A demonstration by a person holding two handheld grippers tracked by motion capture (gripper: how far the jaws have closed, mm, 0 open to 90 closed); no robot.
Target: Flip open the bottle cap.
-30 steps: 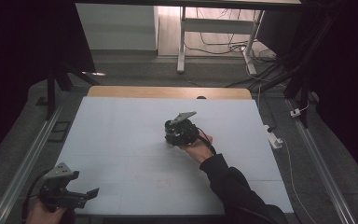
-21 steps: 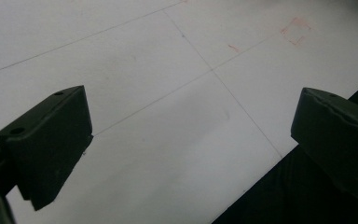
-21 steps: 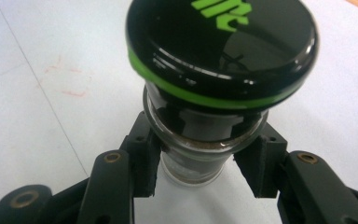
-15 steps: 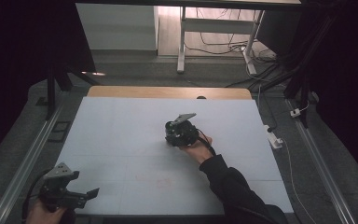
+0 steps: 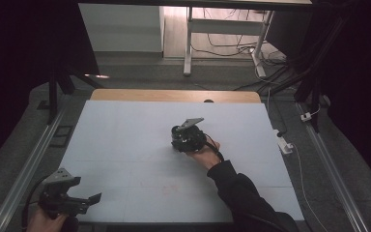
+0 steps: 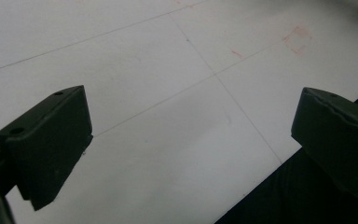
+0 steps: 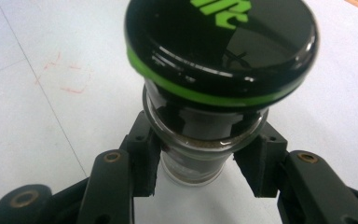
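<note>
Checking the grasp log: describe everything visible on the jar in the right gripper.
The jar is a small clear glass cylinder with a wide glossy black lid ringed by a green band and carrying green lettering, cut off at the frame's edge. Brownish contents show through the glass. It stands upright near the middle of the white table, and the right gripper has its black pads against both sides of the glass, just below the lid.

The jar point(image 7: 200, 154) looks like clear glass under a glossy black plastic lid point(image 7: 221, 46). The table point(image 5: 125, 145) is matt white, with a bare wooden strip point(image 5: 174, 95) at 12 o'clock.
</note>
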